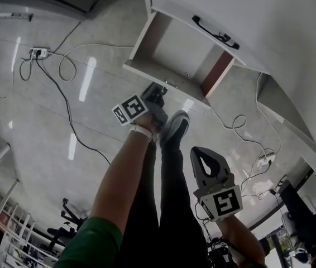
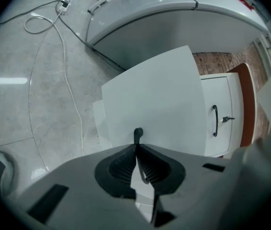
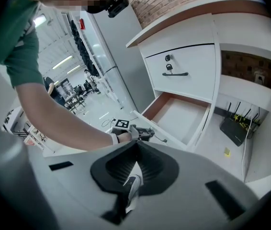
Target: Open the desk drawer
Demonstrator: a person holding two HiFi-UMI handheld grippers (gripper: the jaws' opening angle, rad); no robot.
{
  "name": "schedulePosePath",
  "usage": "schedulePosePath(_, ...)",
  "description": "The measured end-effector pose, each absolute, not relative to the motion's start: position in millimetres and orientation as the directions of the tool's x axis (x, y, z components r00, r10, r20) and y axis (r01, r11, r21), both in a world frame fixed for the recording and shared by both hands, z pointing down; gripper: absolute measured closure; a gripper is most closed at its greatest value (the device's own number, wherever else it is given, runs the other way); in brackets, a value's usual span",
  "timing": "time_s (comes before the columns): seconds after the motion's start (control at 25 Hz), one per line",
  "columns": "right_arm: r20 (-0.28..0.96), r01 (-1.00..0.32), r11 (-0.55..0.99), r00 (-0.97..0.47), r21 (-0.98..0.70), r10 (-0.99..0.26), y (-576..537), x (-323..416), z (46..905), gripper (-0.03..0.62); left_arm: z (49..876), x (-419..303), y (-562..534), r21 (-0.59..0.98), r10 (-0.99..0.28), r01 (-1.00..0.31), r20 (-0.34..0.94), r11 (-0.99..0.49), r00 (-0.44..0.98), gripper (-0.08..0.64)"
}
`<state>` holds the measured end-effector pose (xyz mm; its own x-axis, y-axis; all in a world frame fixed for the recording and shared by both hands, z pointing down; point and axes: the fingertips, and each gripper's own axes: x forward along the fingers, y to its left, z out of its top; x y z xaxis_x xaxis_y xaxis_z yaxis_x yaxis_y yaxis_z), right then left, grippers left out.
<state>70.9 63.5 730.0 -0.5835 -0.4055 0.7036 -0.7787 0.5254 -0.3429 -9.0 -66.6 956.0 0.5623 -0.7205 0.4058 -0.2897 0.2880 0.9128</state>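
The white desk's lower drawer (image 1: 175, 49) stands pulled out, its bare inside showing, and it appears as well in the right gripper view (image 3: 183, 119). My left gripper (image 1: 161, 89) is at the drawer's front panel (image 2: 154, 104), shut on the small dark handle (image 2: 138, 134) that pokes up between the closed jaws. The upper drawer (image 3: 188, 73) is closed, with a black handle (image 1: 215, 32) and a key in its lock. My right gripper (image 1: 202, 152) hangs back over the floor, well short of the desk, shut with nothing in it.
White cables (image 1: 63, 66) run over the tiled floor to a power strip (image 1: 38, 52). A black router (image 3: 234, 126) sits under the desk beside the drawers. The person's legs and a shoe (image 1: 175, 126) stand just before the drawer. An office chair (image 1: 300, 211) is at the lower right.
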Motion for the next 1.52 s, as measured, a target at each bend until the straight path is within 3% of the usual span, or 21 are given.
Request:
schedulePosePath(0.4,0.661,-0.785,0.535,-0.584,-0.311,-0.472,30.2,69.8,695.0,0.591,940.1,-57.9,-32.0,0.823,-0.656,-0.435,0.559,0.365,0.507,0.535)
schedulePosePath(0.6,0.632,-0.787,0.539,-0.587,-0.301,-0.506,15.8,66.9,647.2,0.591,861.2,-107.1,-21.0,0.784,-0.703,-0.533,0.572,0.317,0.423,0.535)
schedulePosePath(0.88,0.558,-0.81,0.525,-0.57,-0.261,-0.603,-17.0,67.3,547.8,0.591,701.0,-126.3,-38.2,0.649,-0.738,-0.758,0.539,0.057,0.406,0.535)
schedulePosePath(1.24,0.391,-0.844,0.51,-0.531,-0.166,-0.752,-73.5,84.7,408.8,0.591,466.1,-73.6,-89.4,0.348,-0.784,-0.842,0.335,-0.412,0.522,0.535)
schedulePosePath(1.52,0.29,-0.863,0.499,-0.499,-0.08,-0.816,-91.1,91.7,307.4,0.592,350.5,-83.9,-106.5,0.199,-0.843,-0.902,0.324,-0.383,0.429,0.536)
